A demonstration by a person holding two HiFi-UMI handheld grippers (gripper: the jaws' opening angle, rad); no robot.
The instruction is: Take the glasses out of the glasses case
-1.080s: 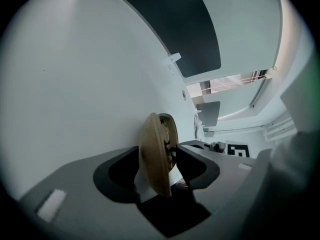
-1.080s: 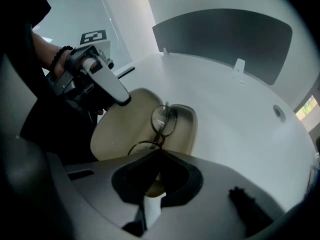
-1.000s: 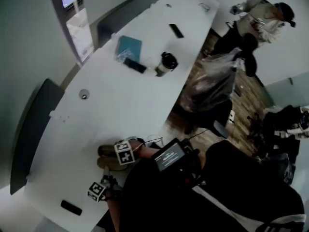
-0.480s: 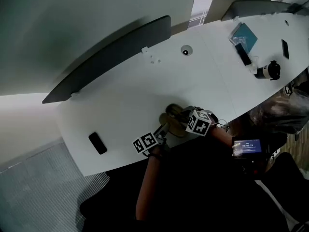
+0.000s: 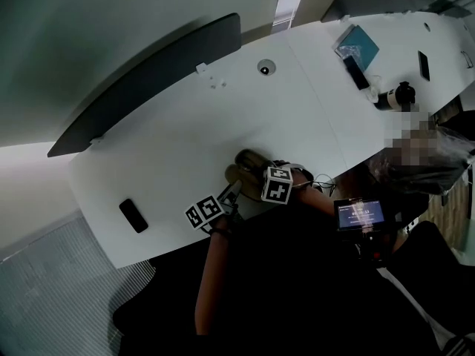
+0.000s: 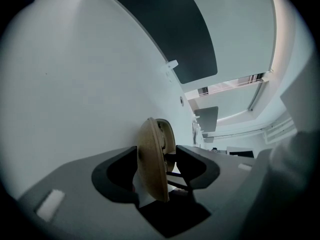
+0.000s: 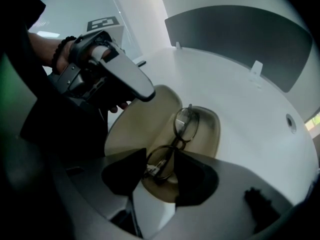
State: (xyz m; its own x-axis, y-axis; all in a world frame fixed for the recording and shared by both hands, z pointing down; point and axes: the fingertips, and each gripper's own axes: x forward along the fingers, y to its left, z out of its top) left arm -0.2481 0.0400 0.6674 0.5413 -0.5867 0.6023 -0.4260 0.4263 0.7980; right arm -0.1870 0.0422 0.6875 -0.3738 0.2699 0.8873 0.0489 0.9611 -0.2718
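Left gripper (image 6: 167, 160) is clamped on the raised lid (image 6: 151, 159) of the tan oval clamshell glasses case (image 7: 150, 116), holding it open. Dark thin-rimmed glasses (image 7: 183, 126) sit inside, near lens between my right gripper (image 7: 160, 170) and its opening jaws. Next, I reckon: pinch the frame gently, lift.

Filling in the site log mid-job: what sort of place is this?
Most likely an office or meeting room: a long white table with dark divider panels, and a phone, teal notebook and travel cup left on it.
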